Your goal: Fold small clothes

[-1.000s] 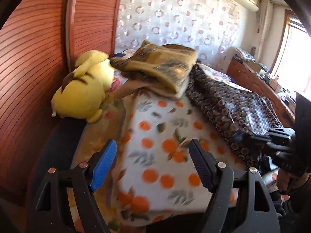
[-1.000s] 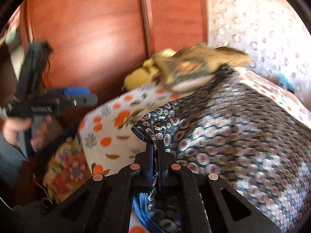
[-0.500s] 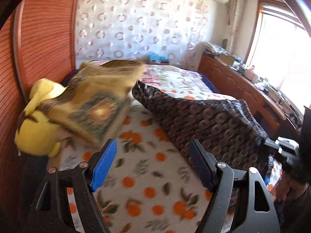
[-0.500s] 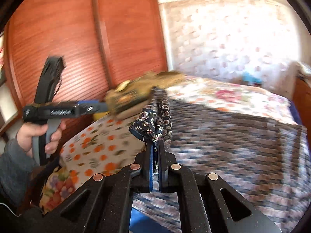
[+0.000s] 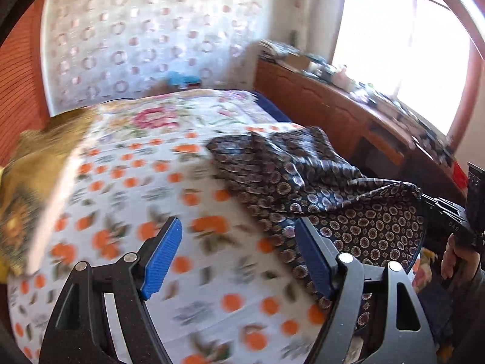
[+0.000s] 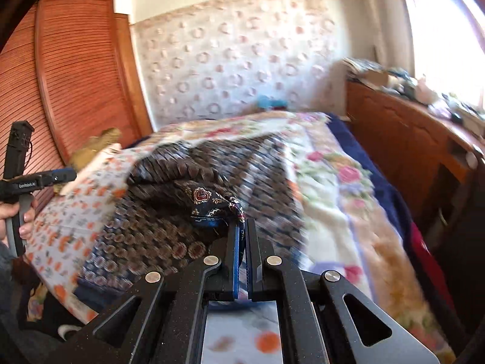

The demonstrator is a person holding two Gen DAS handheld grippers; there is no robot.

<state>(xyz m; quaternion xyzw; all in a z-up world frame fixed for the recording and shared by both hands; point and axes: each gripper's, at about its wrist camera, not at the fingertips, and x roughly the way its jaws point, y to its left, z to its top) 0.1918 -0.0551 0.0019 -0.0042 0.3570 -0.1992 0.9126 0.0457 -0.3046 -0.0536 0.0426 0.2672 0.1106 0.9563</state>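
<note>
A dark navy patterned garment (image 5: 306,182) lies spread and rumpled on the bed's orange-print sheet (image 5: 127,200). My right gripper (image 6: 242,230) is shut on a corner of that garment (image 6: 212,203) and holds it a little above the bed. My left gripper (image 5: 239,251) is open and empty above the orange-print sheet, just left of the garment's near edge. It also shows at the left of the right wrist view (image 6: 57,176), held in a hand.
A folded brown-yellow cloth (image 5: 33,188) lies at the left on the bed. A floral blanket (image 6: 339,182) covers the bed's right part. A wooden dresser (image 5: 348,112) with clutter stands under the window at right. A slatted wooden wardrobe (image 6: 60,85) stands at left.
Both grippers have swung to the right over the bed. The right gripper has carried the garment's corner with it, still shut. The yellow plush toy has left the left view.
</note>
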